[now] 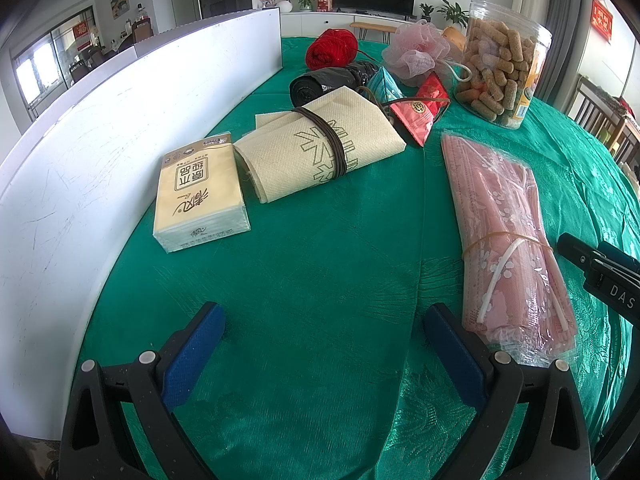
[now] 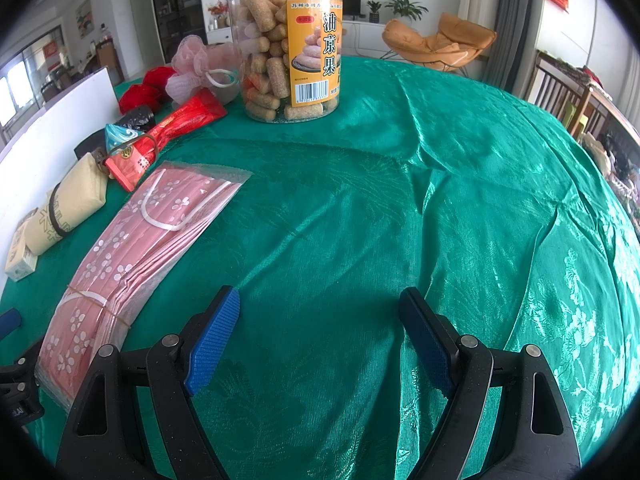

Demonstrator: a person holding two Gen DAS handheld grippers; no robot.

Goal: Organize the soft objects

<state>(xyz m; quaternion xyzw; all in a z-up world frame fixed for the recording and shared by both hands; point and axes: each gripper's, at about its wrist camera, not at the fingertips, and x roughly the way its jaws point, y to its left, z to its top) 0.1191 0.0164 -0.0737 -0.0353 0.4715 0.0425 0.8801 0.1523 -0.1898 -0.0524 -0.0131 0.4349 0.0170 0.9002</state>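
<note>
The black rolled plastic bag [image 1: 328,82] lies half hidden behind the cream banded napkin bundle [image 1: 320,148]; the right gripper [image 1: 600,268] is cut off by the frame edge.

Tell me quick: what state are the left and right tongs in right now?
Left tongs: open, holding nothing, over bare green cloth.
Right tongs: open, holding nothing, beside the pink mask pack.

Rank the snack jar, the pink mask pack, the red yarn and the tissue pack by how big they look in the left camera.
1. Pink mask pack, though it lies nearest.
2. Snack jar and tissue pack: too alike to rank.
3. Red yarn, farthest away.
</note>
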